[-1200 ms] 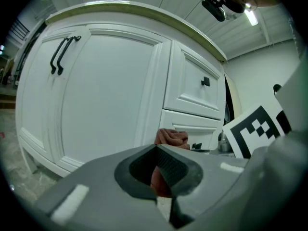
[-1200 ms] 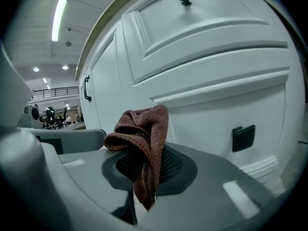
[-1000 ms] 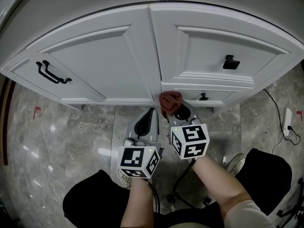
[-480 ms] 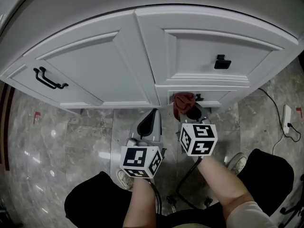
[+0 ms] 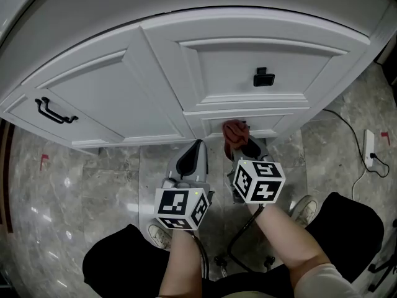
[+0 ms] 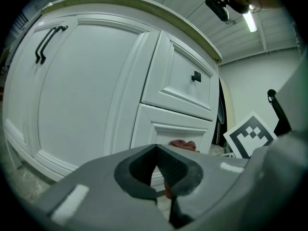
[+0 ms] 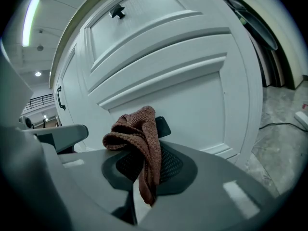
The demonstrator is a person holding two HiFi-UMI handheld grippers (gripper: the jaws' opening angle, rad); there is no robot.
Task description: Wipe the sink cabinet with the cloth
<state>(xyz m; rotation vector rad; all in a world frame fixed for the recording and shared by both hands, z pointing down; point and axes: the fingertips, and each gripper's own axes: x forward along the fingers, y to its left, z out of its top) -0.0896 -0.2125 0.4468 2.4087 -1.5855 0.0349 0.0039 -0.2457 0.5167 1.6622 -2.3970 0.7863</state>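
The white sink cabinet [image 5: 155, 85] fills the top of the head view. A reddish-brown cloth [image 5: 234, 131] is bunched against the cabinet's low drawer front [image 5: 267, 123], with my right gripper [image 5: 238, 143] shut on it. In the right gripper view the cloth [image 7: 139, 136] hangs out of the right gripper [image 7: 144, 154], and a small black knob [image 7: 162, 125] shows just behind it. My left gripper [image 5: 196, 148] is shut and holds nothing, a little back from the cabinet's base and left of the cloth. The left gripper view shows the left gripper [image 6: 157, 150] with its jaws together and the cloth [image 6: 183, 144] beyond.
A black pull [image 5: 263, 77] sits on the upper drawer and a long black handle [image 5: 53, 110] on the left door. The floor is grey marble tile [image 5: 93, 185]. A white power strip [image 5: 371, 149] with a cable lies at the right. My knees and shoes are at the bottom.
The right gripper has carried the cloth rightward along the cabinet's lower part, from the seam between the doors onto the low drawer front. The left gripper has stayed about where it was.
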